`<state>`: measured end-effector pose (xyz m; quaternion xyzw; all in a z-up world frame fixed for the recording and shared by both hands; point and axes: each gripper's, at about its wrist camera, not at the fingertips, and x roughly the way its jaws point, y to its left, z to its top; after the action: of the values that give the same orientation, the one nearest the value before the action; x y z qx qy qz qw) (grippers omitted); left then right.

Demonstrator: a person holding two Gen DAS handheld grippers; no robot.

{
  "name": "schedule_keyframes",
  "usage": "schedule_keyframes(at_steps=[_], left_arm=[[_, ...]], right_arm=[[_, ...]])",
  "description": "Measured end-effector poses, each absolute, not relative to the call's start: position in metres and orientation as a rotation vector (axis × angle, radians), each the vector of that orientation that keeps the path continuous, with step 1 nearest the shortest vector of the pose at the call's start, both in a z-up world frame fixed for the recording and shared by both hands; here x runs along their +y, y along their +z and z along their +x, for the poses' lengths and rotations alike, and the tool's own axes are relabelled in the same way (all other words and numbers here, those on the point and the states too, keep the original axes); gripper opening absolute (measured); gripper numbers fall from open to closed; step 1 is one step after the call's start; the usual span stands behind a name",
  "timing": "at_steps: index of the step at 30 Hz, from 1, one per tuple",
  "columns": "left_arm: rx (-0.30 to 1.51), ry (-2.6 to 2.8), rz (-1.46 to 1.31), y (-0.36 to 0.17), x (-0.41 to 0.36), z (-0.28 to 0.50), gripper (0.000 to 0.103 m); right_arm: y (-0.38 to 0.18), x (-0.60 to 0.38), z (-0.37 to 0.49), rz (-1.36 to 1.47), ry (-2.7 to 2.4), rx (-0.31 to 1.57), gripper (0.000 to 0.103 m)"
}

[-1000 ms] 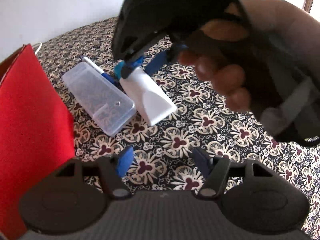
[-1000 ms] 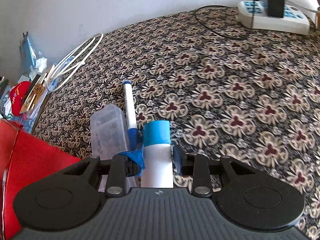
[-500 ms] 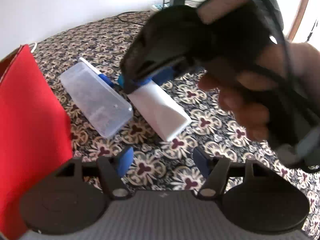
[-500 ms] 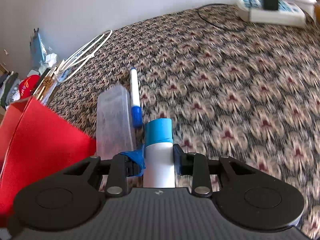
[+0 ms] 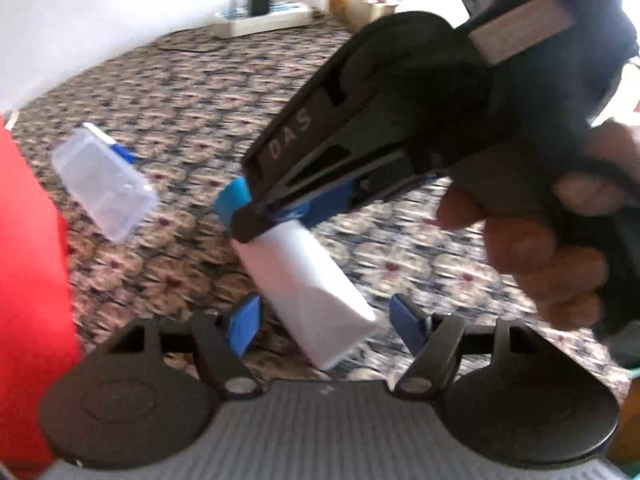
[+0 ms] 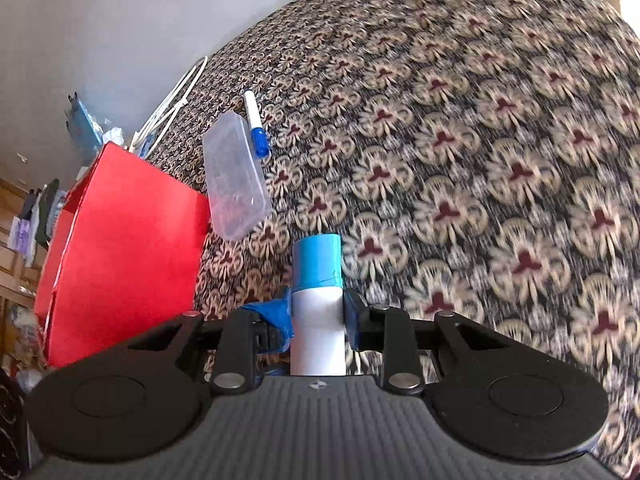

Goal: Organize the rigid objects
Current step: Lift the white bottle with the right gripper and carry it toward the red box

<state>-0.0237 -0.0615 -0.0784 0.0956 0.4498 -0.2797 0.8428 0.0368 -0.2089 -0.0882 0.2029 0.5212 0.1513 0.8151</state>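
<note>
tube held over the cloth, red bag off to its left

the right gripper has a white tube by the neck, just below its blue cap; its jaws are closing on it. the tube's long axis runs along the fingers, cap forward, its flat end hanging toward the left gripper, whose jaws are opening wide with that end between them, untouched. from the tube, the red bag stands to the left, the clear box and marker beyond.

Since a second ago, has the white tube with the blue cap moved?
Yes. The right gripper has carried the white tube away from the clear plastic case and marker, which it earlier lay beside; its jaws are closing on the tube.
</note>
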Motion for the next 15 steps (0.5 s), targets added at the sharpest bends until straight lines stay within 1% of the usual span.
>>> schedule_keyframes(at_steps=[5,11,12,13,15], left_arm=[[0.964,-0.566,0.216,-0.082,-0.067,-0.036,0.074],[0.970,-0.547,0.202,-0.082,-0.067,-0.044,0.074],[0.968,-0.546,0.198,-0.082,-0.067,-0.046,0.069],[0.965,-0.545,0.195,-0.080,-0.067,-0.046,0.059],[0.971,-0.558,0.190,-0.078,-0.068,-0.052,0.052]], right_arm=[[-0.092,-0.218,0.015,0.515,0.321,1.128,0.008],[-0.093,-0.226,-0.010,0.549,0.317,1.132,0.008],[-0.093,-0.228,-0.013,0.557,0.313,1.133,0.008],[-0.093,-0.229,-0.016,0.566,0.311,1.133,0.008],[-0.093,-0.232,-0.022,0.580,0.311,1.140,0.007]])
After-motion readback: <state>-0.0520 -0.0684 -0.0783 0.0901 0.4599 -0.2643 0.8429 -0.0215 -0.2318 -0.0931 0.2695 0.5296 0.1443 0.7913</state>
